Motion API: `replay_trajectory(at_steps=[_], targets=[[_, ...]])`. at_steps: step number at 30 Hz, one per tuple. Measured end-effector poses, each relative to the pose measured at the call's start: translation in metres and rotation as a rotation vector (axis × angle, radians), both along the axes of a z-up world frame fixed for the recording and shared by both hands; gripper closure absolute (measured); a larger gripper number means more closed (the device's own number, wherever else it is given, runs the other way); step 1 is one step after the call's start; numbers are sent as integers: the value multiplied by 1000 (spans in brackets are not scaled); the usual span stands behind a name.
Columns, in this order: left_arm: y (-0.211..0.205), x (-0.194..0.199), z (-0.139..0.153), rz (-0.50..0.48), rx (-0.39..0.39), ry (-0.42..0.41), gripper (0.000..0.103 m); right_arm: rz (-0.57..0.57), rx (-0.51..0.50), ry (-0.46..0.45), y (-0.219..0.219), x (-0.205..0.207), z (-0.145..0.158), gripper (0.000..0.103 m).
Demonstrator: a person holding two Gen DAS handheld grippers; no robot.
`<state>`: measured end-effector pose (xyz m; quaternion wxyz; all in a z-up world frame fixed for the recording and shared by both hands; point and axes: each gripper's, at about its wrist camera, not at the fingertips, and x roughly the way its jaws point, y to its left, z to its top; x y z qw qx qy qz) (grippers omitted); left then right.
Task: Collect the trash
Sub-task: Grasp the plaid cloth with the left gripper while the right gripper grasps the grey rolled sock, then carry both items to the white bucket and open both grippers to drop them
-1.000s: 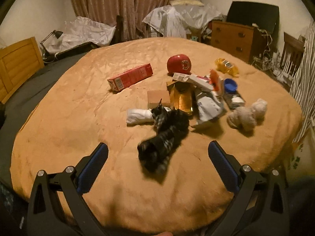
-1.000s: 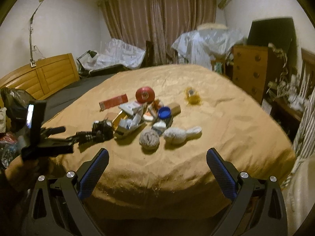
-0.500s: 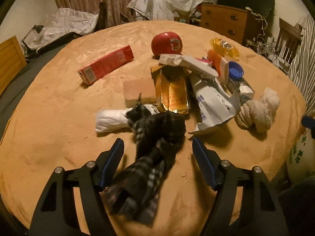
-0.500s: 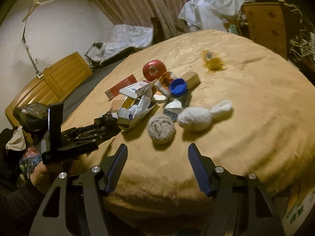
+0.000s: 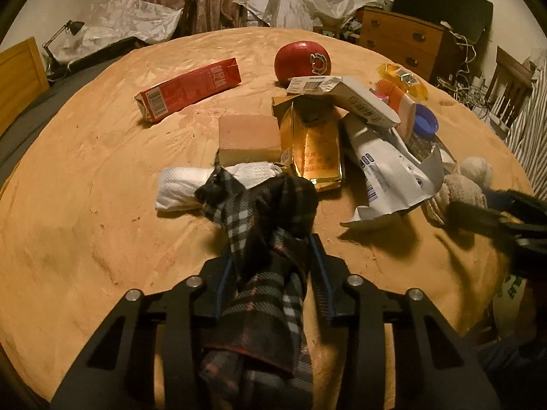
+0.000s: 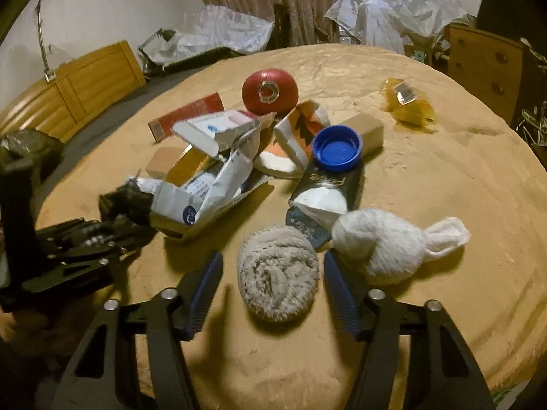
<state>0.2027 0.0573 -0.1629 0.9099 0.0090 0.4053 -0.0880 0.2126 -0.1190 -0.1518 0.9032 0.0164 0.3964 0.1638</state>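
On the tan bedspread (image 5: 85, 205) lies a dark plaid cloth (image 5: 259, 205). My left gripper (image 5: 273, 251) has its jaws closing on it, and both pads touch the fabric, which fills the gap. In the right wrist view a rolled grey sock (image 6: 278, 273) sits between the fingers of my right gripper (image 6: 270, 263). Those jaws are closing, with a gap still showing at the left pad. The trash pile holds a red carton (image 5: 188, 90), a gold pouch (image 5: 314, 150), torn white packaging (image 5: 386, 171) and a blue cap (image 6: 336, 148).
A red round tin (image 5: 302, 61), a brown box (image 5: 249, 136), a white rolled cloth (image 5: 184, 188), a white fluffy sock (image 6: 383, 242) and a yellow wrapper (image 6: 407, 102) also lie on the bed. A wooden dresser (image 5: 403, 42) stands at the far right, a wooden headboard (image 6: 68, 92) at the left.
Both grippers moved in and down and narrowed from wide open. The left now straddles and pinches the plaid cloth. The right came up around the grey sock.
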Motion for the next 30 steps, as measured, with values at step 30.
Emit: replay_trajectory(at_steps=[30], targets=[[-61, -153, 158, 53, -54, -511, 68, -173, -1, -535, -36, -174, 145, 65]])
